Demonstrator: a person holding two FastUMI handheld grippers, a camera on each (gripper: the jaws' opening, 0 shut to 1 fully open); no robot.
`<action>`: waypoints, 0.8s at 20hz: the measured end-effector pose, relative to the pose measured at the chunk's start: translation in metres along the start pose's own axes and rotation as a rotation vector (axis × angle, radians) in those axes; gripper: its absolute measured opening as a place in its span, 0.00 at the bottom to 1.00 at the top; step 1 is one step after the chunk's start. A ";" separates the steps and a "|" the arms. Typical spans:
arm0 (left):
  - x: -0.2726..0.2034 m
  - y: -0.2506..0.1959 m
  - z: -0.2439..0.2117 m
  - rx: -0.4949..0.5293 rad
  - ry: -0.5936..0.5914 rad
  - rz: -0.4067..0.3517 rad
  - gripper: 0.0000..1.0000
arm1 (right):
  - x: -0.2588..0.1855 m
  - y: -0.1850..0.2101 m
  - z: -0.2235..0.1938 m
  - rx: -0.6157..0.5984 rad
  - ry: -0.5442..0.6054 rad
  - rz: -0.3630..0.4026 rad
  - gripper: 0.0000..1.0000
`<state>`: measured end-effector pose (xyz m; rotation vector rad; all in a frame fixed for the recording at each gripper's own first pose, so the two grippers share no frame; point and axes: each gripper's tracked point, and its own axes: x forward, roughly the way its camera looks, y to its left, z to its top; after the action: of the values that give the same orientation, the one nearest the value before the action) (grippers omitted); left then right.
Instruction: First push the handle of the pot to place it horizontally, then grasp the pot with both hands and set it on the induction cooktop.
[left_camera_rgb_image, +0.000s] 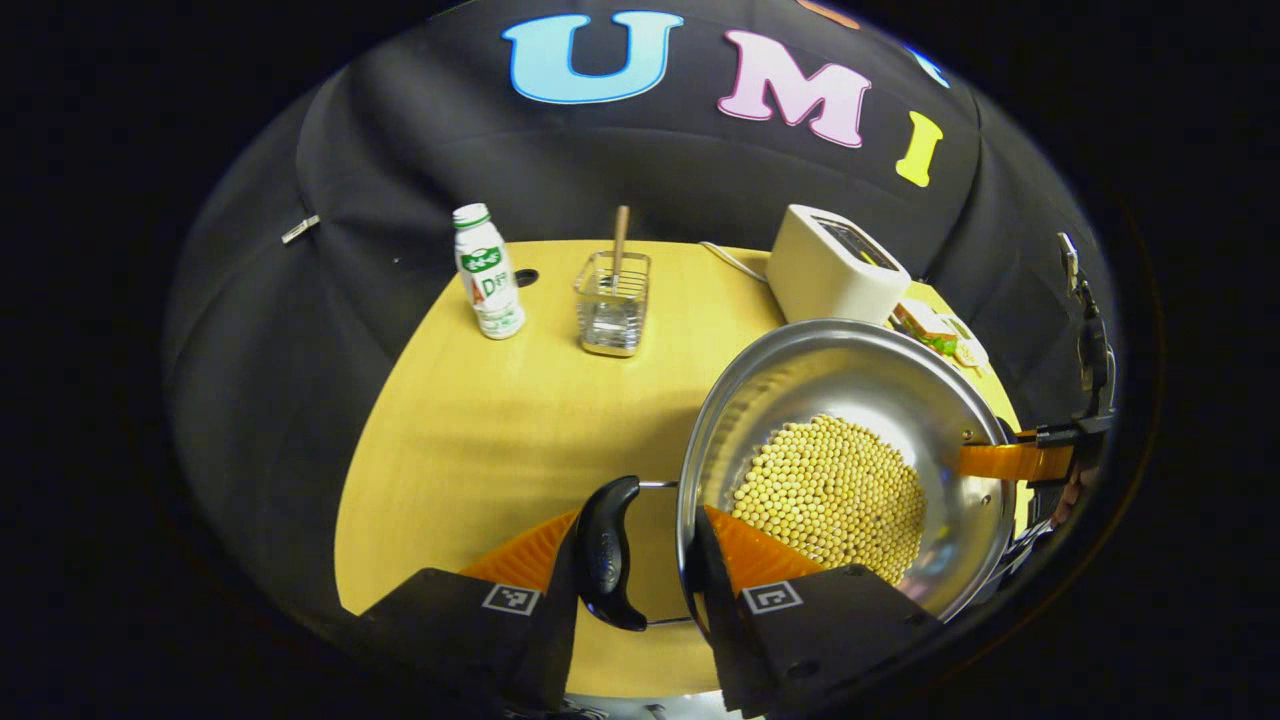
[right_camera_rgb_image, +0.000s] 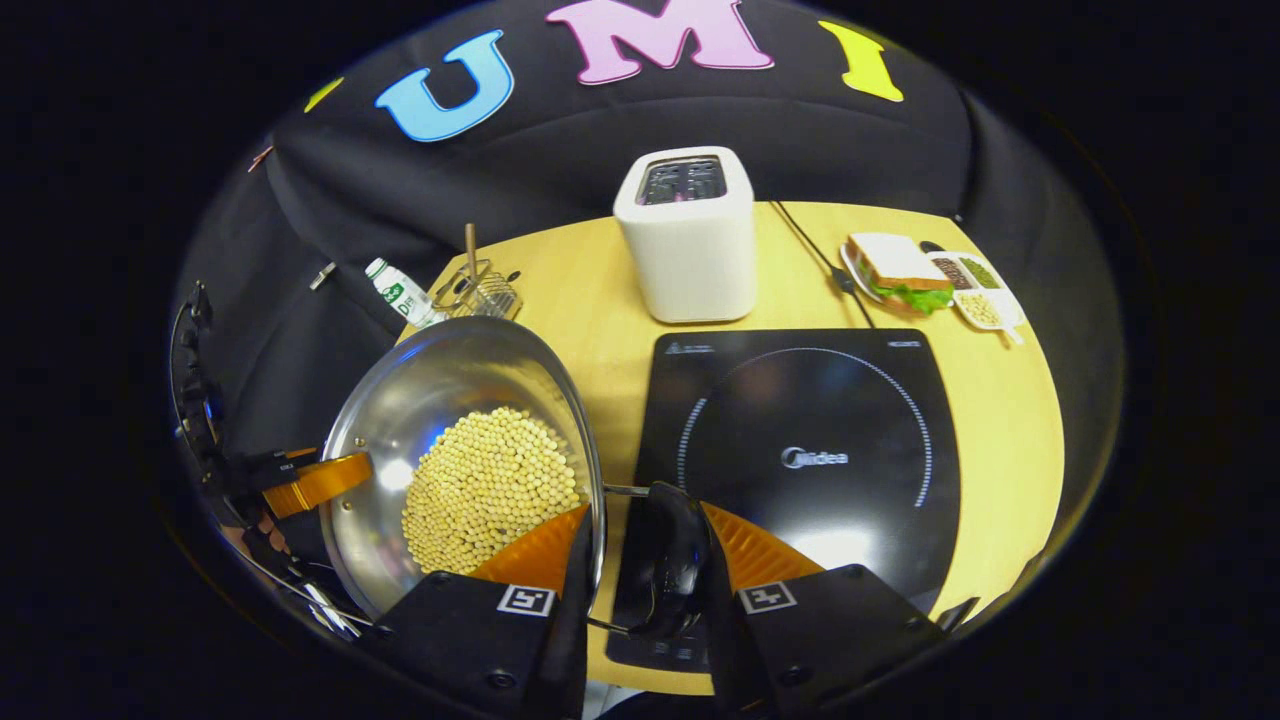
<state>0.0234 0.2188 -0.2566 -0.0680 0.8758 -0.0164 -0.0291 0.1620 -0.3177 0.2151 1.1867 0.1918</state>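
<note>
Setting: yellow wooden table (left_camera_rgb_image: 480, 440) in a black-cloth booth; toaster (right_camera_rgb_image: 690, 235), sandwich plate (right_camera_rgb_image: 895, 270) and wire holder (left_camera_rgb_image: 612, 300) stand well beyond both tongs.
Pot: steel pot (left_camera_rgb_image: 840, 440) filled with soybeans (left_camera_rgb_image: 830, 490), apparently lifted, beside the induction cooktop (right_camera_rgb_image: 800, 450) rather than over it.
Left gripper (left_camera_rgb_image: 645, 555): fingers straddle the pot's rim and its black handle (left_camera_rgb_image: 605, 550), pinching them.
Right gripper (right_camera_rgb_image: 645, 560): same pinch on the opposite handle (right_camera_rgb_image: 665, 570), with the cooktop just ahead.
Risk, tilt: uneven hand heights could spill the beans.
Risk, slip: a rounded handle could twist between the fingers and the pot drop.
Risk, landing: setting down off-centre could catch the cooktop's edge.
</note>
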 end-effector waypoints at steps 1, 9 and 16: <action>0.002 -0.016 0.003 0.005 0.002 -0.011 0.59 | -0.004 -0.012 0.001 0.006 -0.004 -0.009 0.52; 0.017 -0.103 0.017 0.067 0.010 -0.065 0.59 | -0.028 -0.094 0.004 0.053 -0.006 -0.050 0.47; 0.038 -0.158 0.030 0.092 0.009 -0.071 0.59 | -0.031 -0.151 0.016 0.088 0.003 -0.056 0.52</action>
<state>0.0723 0.0614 -0.2560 -0.0131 0.8798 -0.1230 -0.0202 0.0074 -0.3249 0.2586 1.2036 0.0912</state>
